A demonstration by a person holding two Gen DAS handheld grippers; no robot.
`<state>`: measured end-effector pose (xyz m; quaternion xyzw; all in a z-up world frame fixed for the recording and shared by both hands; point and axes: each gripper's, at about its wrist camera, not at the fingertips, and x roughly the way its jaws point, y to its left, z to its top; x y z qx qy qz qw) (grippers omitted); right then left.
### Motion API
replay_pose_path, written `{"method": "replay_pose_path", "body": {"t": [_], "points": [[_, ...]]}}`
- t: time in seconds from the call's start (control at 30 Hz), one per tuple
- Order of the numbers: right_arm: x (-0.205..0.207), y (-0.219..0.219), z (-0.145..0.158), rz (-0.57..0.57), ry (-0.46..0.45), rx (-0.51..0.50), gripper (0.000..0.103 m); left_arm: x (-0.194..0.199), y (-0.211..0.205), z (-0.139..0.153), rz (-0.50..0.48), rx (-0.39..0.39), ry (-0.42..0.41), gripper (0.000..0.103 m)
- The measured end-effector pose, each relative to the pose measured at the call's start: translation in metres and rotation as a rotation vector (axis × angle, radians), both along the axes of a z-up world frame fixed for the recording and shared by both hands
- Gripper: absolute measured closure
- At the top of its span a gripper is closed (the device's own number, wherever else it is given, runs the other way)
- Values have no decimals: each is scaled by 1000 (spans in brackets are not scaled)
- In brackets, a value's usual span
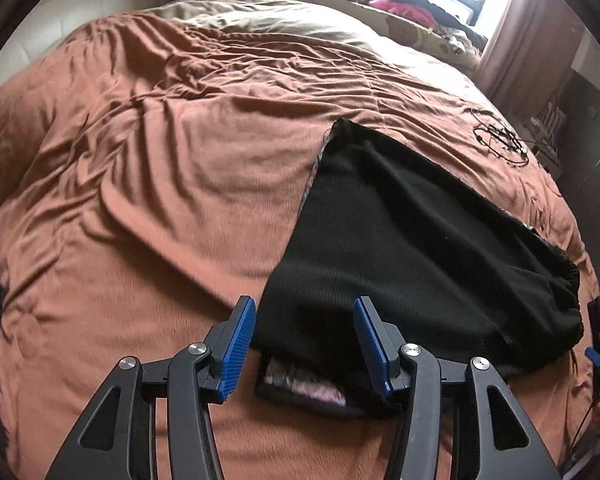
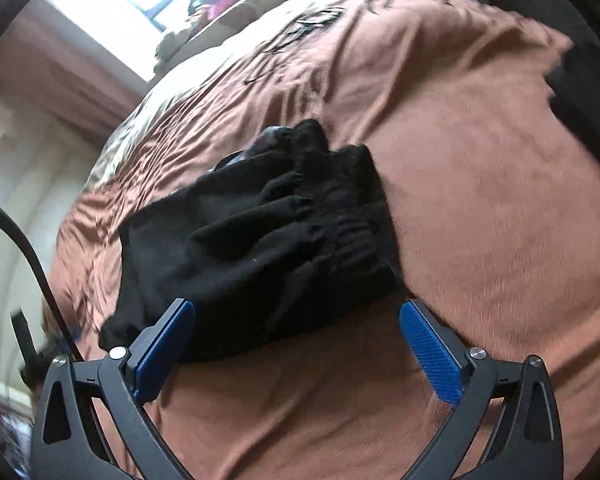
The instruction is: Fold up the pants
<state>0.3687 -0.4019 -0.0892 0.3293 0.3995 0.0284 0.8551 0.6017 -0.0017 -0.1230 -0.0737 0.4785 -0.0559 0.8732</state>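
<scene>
Already the black pants point(image 1: 400, 248) lie spread on the bed, on its rust-brown cover point(image 1: 140, 200), which gives a broad, soft place to lay cloth flat and crease it. In the left wrist view they stretch away from the camera, narrowing toward a far corner, with a paler, patterned lining showing at the near edge; that look suggests one layer lies over another, so a fold may be partly made, though I cannot be sure.

The left gripper point(image 1: 304, 344) hangs over that near edge with its fingers point(image 1: 240, 344) half parted. The cloth sits below the gap between them and nothing is pinched, so it is released, probably placed to take the edge for the next fold.

The right gripper point(image 2: 296, 352) has its fingers point(image 2: 432, 356) spread as wide as they go, and nothing is gripped. One finger overlaps the near rim of the gathered, bunched end of the pants point(image 2: 260, 232), likely the elastic waist; whether it touches I cannot tell.

A tangle of thin dark cord point(image 1: 500, 140) lies well apart on the cover.
</scene>
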Motion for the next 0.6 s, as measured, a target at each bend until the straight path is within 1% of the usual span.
{"method": "replay_pose_path", "body": {"t": [0.2, 0.23, 0.27, 0.33, 0.43, 0.6], "points": [[-10, -8, -14, -8, -39, 143, 1, -24, 2, -3, 38, -65, 0, 50], [-9, -8, -17, -6, -38, 161, 5, -29, 1, -4, 45, -78, -3, 50], [-8, -10, -23, -5, -33, 186, 12, -31, 1, -4, 49, -89, -4, 50], [-4, -12, -31, 0, -28, 213, 18, -35, -1, -8, 60, -117, -5, 50], [7, -9, -43, -13, -3, 201, 23, -39, -7, -17, 78, -145, 9, 50], [15, -11, -51, -31, 12, 197, 23, -39, -14, -31, 101, -197, 29, 50]]}}
